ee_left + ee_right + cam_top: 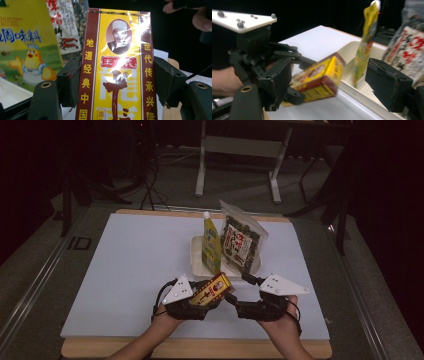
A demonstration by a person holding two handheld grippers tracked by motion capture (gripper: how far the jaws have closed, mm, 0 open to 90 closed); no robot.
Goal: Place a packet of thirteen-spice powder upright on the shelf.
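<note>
A yellow and dark-red carton [212, 289] with a portrait on its face is held just above the table's near edge. My left gripper [214, 295] is shut on it, and both pads [71, 82] press its long sides [117, 70]. My right gripper [240, 289] is to the carton's right and points at it, open. In the right gripper view the carton [319, 80] lies beyond the two spread jaws of my right gripper [332, 83] and touches neither. The grey plate [242, 20] of the left gripper shows there at upper left.
A white tray [196, 255] behind the grippers holds an upright yellow pouch [211, 245] and a seaweed bag [241, 242]. The white board [130, 270] covers the table, with a wooden edge [200, 351] in front. Desk legs [201, 165] stand on the floor beyond.
</note>
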